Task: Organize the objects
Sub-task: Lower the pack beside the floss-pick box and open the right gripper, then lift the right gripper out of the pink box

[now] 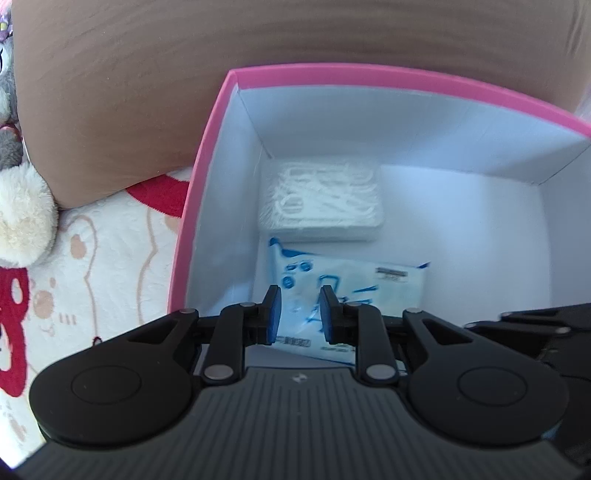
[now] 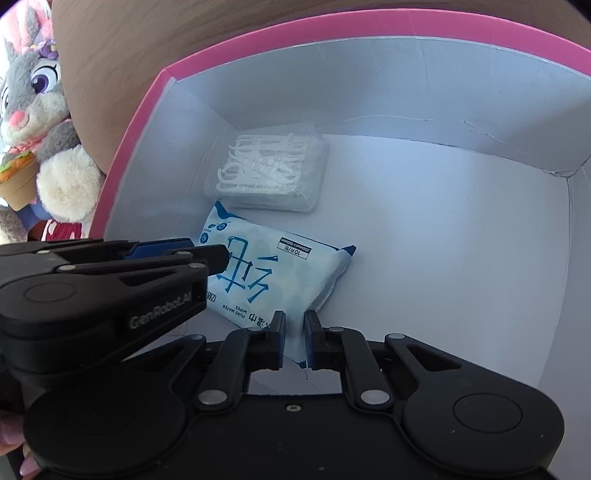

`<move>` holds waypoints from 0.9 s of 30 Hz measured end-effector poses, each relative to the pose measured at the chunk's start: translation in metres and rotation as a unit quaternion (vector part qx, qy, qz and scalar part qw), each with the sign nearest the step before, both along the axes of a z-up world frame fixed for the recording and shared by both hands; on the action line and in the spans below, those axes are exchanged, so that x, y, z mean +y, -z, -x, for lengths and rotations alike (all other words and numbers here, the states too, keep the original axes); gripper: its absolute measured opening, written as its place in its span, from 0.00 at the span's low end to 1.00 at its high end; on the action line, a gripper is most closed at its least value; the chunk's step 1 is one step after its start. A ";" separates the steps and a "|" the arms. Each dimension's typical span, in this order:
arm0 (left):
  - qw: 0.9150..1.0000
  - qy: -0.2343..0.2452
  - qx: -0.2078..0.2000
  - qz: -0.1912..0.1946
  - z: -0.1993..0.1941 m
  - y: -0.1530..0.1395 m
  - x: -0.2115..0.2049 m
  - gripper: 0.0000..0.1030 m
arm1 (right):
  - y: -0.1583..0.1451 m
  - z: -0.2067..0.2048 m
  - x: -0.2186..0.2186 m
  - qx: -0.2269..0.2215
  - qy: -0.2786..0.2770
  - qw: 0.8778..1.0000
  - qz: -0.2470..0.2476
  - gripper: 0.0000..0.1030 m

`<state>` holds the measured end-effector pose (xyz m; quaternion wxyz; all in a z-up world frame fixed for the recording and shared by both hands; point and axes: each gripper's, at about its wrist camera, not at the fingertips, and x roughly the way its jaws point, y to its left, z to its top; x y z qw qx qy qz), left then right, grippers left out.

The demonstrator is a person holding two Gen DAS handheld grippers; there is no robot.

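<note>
A blue-and-white wipes pack lies tilted on the floor of a pink-rimmed box. Beyond it, in the box's corner, sits a clear bag of white floss picks. My left gripper reaches down onto the wipes pack near its left long edge. Its pads are nearly together and pinch the soft pack. In the right wrist view the left gripper comes in from the left. My right gripper is shut with a narrow slit, and the pack's near corner sits between its pads.
The box has tall white walls, and its floor to the right of the pack is bare. It stands on a patterned cream-and-red blanket. A brown headboard rises behind it. A grey plush rabbit sits left of the box.
</note>
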<state>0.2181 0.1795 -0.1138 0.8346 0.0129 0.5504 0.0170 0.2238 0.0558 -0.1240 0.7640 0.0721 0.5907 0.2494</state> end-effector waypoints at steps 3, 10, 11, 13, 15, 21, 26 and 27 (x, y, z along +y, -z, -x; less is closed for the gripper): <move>0.999 0.023 -0.035 0.020 0.008 -0.007 -0.002 0.21 | 0.001 0.003 0.000 -0.005 0.001 1.000 0.001 0.11; 0.997 0.016 -0.057 0.045 0.013 -0.016 -0.005 0.21 | 0.002 0.003 0.002 -0.006 0.014 1.000 -0.006 0.11; 0.997 0.012 -0.061 0.050 0.016 -0.018 -0.003 0.21 | 0.003 0.003 0.003 -0.005 0.015 1.000 -0.008 0.11; 0.996 0.009 -0.063 0.059 0.019 -0.020 0.002 0.21 | 0.002 0.003 0.004 -0.008 0.012 1.000 -0.007 0.15; 0.996 0.008 -0.065 0.067 0.024 -0.025 0.005 0.21 | -0.001 0.004 0.002 -0.020 0.007 1.000 -0.010 0.16; 0.993 0.003 -0.078 0.094 0.038 -0.040 0.009 0.21 | -0.035 0.019 -0.013 -0.094 -0.046 0.995 0.005 0.16; 0.992 0.013 -0.076 0.096 0.054 -0.054 0.001 0.21 | -0.066 0.035 -0.033 -0.134 -0.088 0.987 0.006 0.16; 0.992 0.018 -0.076 0.094 0.059 -0.058 -0.002 0.21 | -0.072 0.038 -0.036 -0.140 -0.094 0.986 0.006 0.16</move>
